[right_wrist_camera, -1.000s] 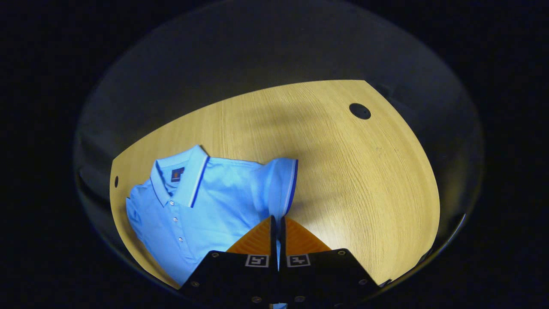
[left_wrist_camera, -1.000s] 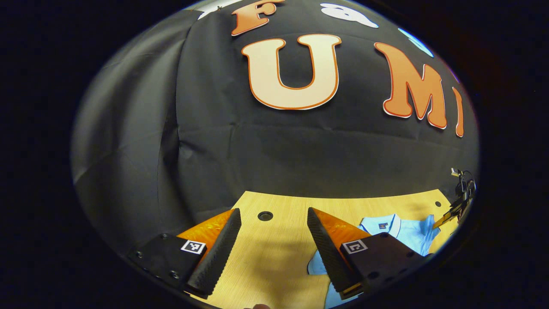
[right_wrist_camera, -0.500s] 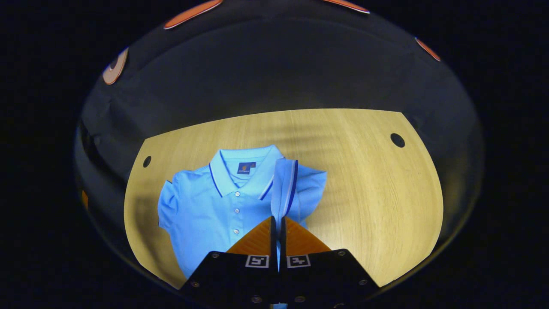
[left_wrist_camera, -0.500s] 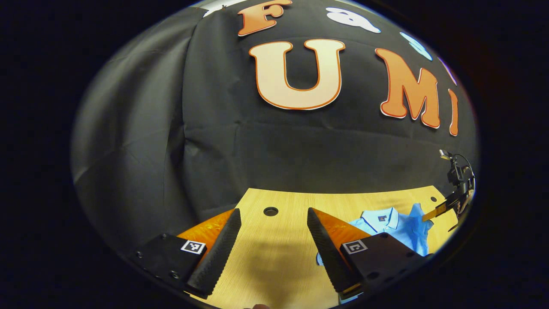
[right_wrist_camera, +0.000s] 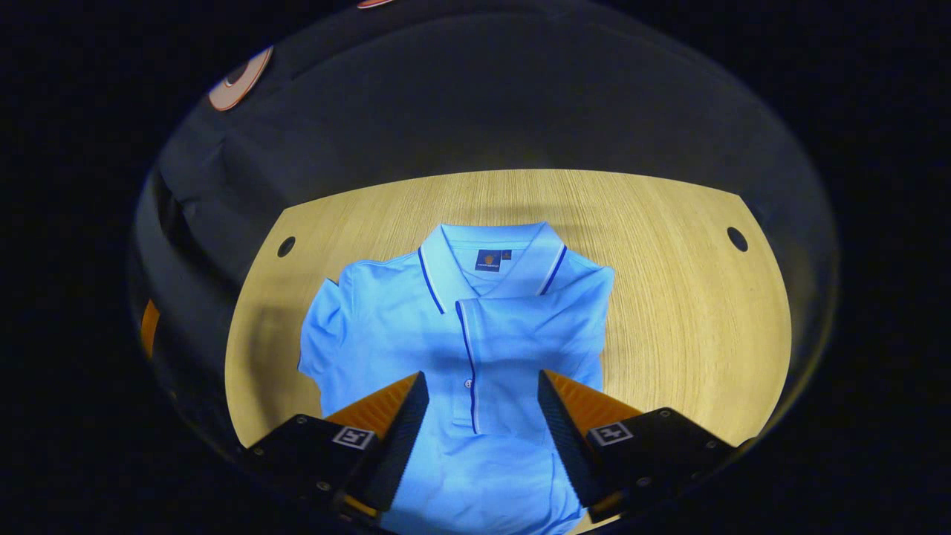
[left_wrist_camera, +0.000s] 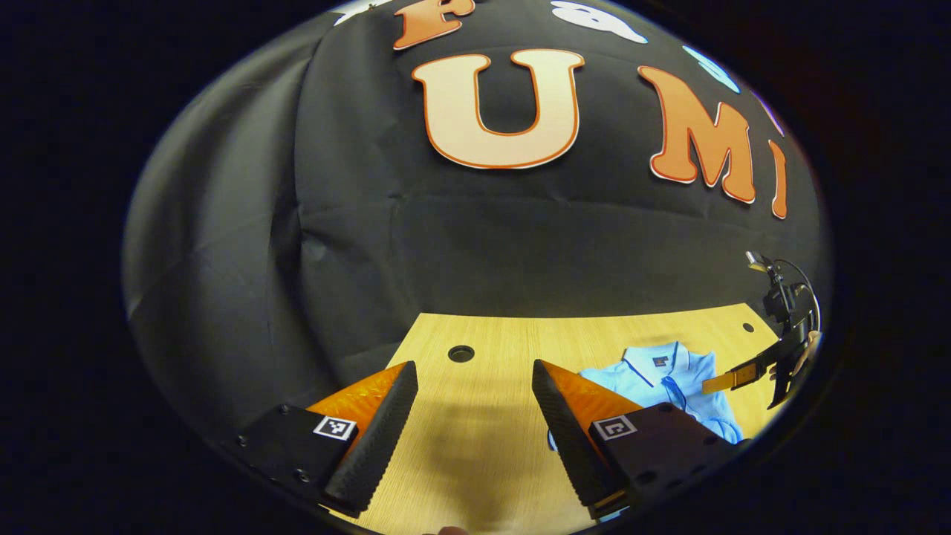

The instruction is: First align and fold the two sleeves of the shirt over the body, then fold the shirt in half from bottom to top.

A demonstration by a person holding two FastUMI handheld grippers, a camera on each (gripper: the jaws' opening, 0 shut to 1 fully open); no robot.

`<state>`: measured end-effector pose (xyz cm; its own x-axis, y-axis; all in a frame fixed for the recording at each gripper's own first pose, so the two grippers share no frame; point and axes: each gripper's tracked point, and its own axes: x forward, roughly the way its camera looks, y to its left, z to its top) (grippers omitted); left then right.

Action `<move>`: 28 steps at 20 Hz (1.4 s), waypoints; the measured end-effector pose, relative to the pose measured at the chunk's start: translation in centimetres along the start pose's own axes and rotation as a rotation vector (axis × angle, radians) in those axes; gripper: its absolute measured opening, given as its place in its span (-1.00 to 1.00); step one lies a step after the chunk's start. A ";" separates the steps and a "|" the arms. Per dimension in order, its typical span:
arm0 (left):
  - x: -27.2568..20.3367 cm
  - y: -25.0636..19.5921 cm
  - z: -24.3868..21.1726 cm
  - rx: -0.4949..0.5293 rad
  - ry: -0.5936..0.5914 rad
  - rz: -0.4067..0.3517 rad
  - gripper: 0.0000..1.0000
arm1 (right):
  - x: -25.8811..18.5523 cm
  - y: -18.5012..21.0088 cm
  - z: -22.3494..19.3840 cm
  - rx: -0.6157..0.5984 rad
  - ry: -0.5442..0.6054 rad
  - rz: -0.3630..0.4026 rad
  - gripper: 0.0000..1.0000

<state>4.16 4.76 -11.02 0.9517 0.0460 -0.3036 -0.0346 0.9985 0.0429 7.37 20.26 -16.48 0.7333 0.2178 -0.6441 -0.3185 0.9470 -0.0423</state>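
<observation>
1. Shirt (right_wrist_camera: 461, 349), light blue with a collar, lay flat on the wooden table (right_wrist_camera: 669, 297), collar toward the far edge, in the right gripper view.
2. On its left side, one short sleeve (right_wrist_camera: 318, 342) still stuck out over the wood, not folded in.
3. Toward the right, the other sleeve (right_wrist_camera: 520, 327) lay folded across the chest, its dark-trimmed edge running down the middle near the buttons.
4. Over the lower part of the shirt the right gripper (right_wrist_camera: 483, 416) hung released, fingers spread apart with nothing between them.
5. In the left gripper view, the left gripper (left_wrist_camera: 475, 416) was likewise spread wide and empty above bare wood near a round hole (left_wrist_camera: 461, 354).
6. Farther right in that view, the shirt (left_wrist_camera: 669, 379) lay near the table's right end, with the right gripper (left_wrist_camera: 724, 381) poised beside it.
</observation>
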 end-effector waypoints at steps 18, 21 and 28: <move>8.5 -9.9 -8.4 0.026 0.533 -0.224 1.00 | -7.9 -7.5 -0.5 0.140 -0.113 0.050 0.98; 10.1 -10.2 -11.3 0.055 0.641 -0.230 1.00 | -7.8 -8.4 -1.3 0.176 -0.102 0.060 1.00; 13.0 -9.7 -17.0 0.092 0.813 -0.182 1.00 | -7.3 -10.0 -3.1 0.221 -0.061 0.081 0.98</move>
<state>11.69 -3.76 -31.59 0.4222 -0.0732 -0.9035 0.1567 0.9876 -0.0068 3.37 8.44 -13.73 0.7478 0.3032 -0.5906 -0.2438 0.9529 0.1804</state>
